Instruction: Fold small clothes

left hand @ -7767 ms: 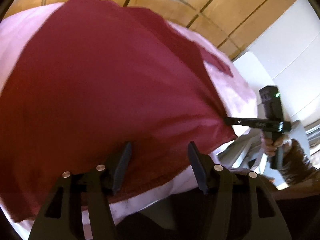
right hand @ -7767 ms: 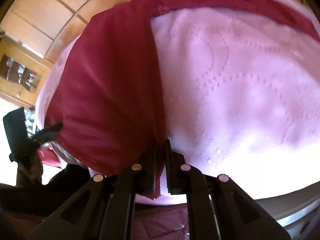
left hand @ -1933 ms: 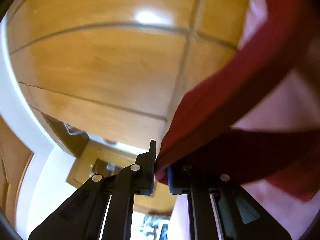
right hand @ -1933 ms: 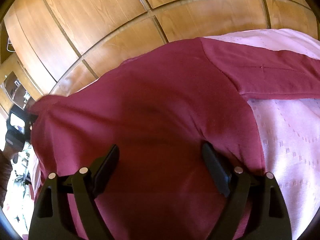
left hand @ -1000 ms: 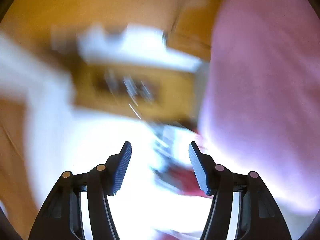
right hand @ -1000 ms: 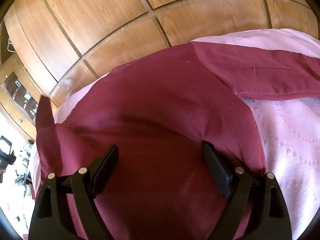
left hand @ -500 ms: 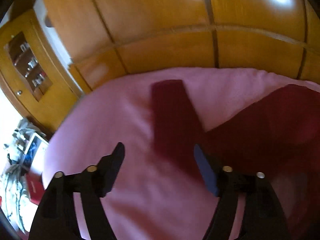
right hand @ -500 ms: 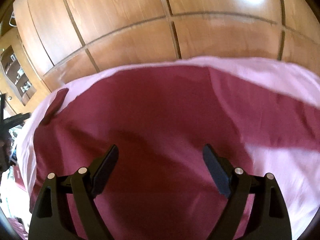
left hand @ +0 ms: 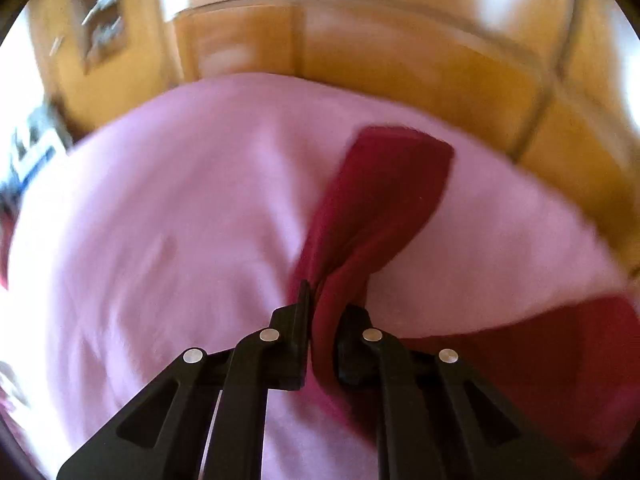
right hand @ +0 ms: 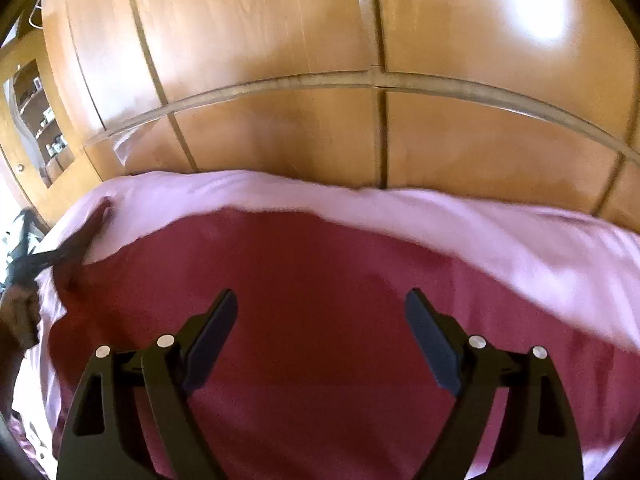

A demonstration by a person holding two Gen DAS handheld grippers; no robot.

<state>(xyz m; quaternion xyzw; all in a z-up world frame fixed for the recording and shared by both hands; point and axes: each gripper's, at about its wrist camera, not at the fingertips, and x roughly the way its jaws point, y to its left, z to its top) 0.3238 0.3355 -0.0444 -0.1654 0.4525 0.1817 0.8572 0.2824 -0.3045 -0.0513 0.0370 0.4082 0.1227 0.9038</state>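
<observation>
Item: maroon garment point(right hand: 320, 320), lying spread over the pink bedcover point(right hand: 500, 232), which is serving as the landmark here.

Left wrist view: my left gripper point(left hand: 322, 312) is pinching a bunched sleeve point(left hand: 384, 200) of the garment, pads pressed together on the cloth. The sleeve is rising off the bedcover point(left hand: 160, 220) and running away from the fingers toward its far edge, cuff end lying flat there. A further part of the garment is showing at the bedcover's right side. This view is blurring with motion.

Right wrist view: this one is showing what the other is not, the broad body of the garment, covering most of the near half of the bedcover. My right gripper point(right hand: 320, 332) is hanging above that body, jaws spread wide, nothing between them. At the bedcover's left edge my left gripper point(right hand: 56, 256) is appearing small and dark, with my hand point(right hand: 18, 316) behind it, gripping the sleeve end. The wooden wardrobe point(right hand: 280, 80) is standing behind the bedcover's far edge.

Change: half a second ago my left jaws were standing open with the sleeve lying flat on the bedcover ahead of them; now they are closed on it. The wardrobe is filling more of the right wrist view than before.
</observation>
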